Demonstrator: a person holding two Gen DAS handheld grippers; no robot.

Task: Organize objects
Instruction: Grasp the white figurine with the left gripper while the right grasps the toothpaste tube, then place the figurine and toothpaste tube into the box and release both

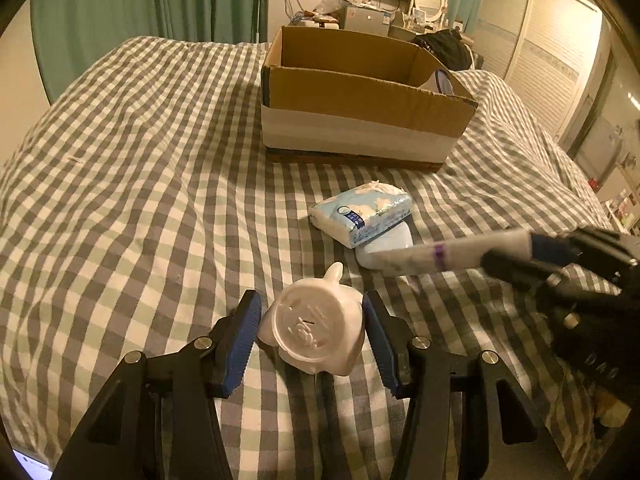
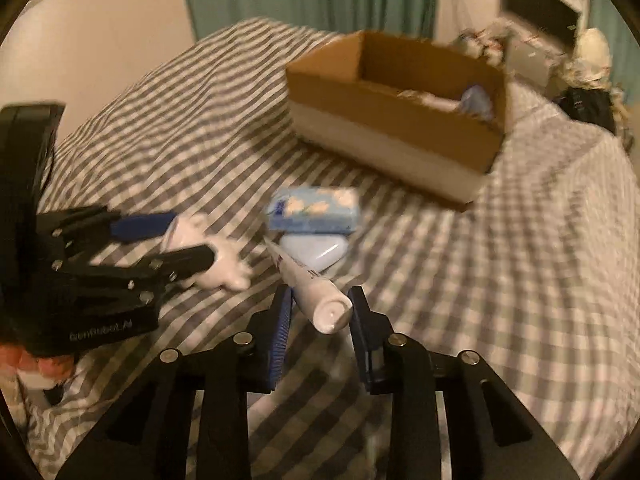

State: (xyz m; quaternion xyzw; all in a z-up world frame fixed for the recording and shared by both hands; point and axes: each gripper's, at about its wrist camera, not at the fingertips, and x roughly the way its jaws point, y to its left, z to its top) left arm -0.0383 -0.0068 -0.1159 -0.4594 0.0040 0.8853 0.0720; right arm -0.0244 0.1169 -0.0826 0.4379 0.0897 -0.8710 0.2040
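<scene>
White plastic tube w/ purple band (image 2: pixel 316 296) sits bottom centre of right wrist view, cap end clamped between right gripper (image 2: pixel 320 312) pads. White ceramic animal-shaped bank (image 1: pixel 314 330) lower centre of left view, gripped by left gripper (image 1: pixel 312 330). Open brown cardboard box (image 1: pixel 360 96) upper centre on grey-white checked bedsheet (image 1: pixel 140 180).

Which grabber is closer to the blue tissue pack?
Right. The right gripper, holding the white tube, sits just short of the tissue pack. The left gripper, around the white figurine, is farther back.

Both wrist views look steeply down, close, sharing the bed (image 1: pixel 140 152).
</scene>
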